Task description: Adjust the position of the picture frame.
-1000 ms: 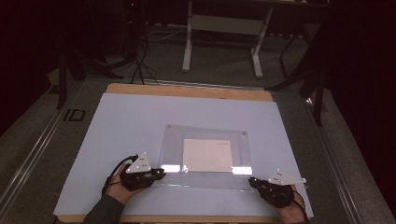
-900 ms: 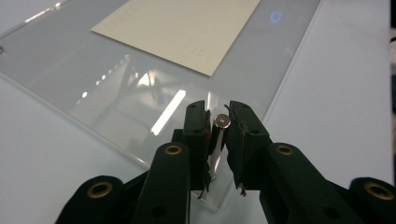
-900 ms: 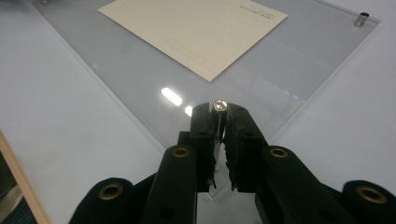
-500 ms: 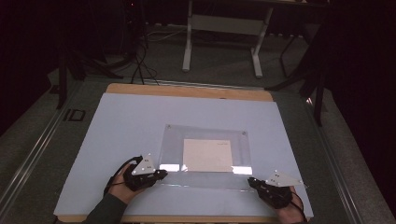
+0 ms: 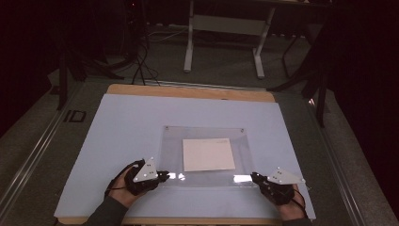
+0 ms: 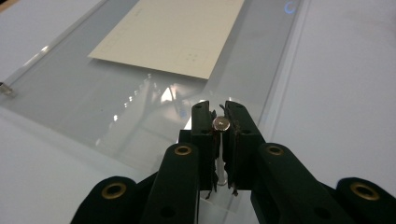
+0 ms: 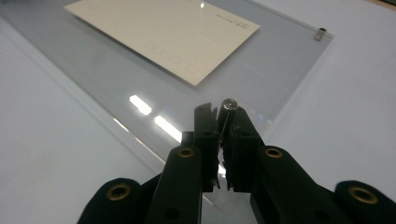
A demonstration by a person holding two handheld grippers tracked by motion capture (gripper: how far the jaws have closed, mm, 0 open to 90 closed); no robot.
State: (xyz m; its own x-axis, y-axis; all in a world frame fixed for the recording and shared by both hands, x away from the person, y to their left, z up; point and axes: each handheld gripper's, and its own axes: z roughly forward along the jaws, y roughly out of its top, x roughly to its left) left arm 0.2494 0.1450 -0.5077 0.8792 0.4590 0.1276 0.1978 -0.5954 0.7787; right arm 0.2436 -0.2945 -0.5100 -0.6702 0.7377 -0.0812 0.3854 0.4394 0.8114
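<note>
A clear rectangular acrylic sheet (image 5: 204,155) lies flat on a pale blue table mat (image 5: 122,127), with a cream paper card (image 5: 208,154) at its middle. The left gripper (image 5: 163,175) clenches a small silver metal pin (image 6: 221,123) at the sheet's near left corner. The right gripper (image 5: 254,177) clenches a second silver pin (image 7: 229,104) at the near right corner.

Wooden table (image 5: 188,91) — pale blue mat (image 5: 127,127) — clear acrylic sheet (image 5: 244,155).

Both grippers (image 5: 162,175) (image 5: 256,178) black, brass rivets on jaws, grey triangle plates on top, black cables, dark sleeve (image 5: 106,213).
</note>
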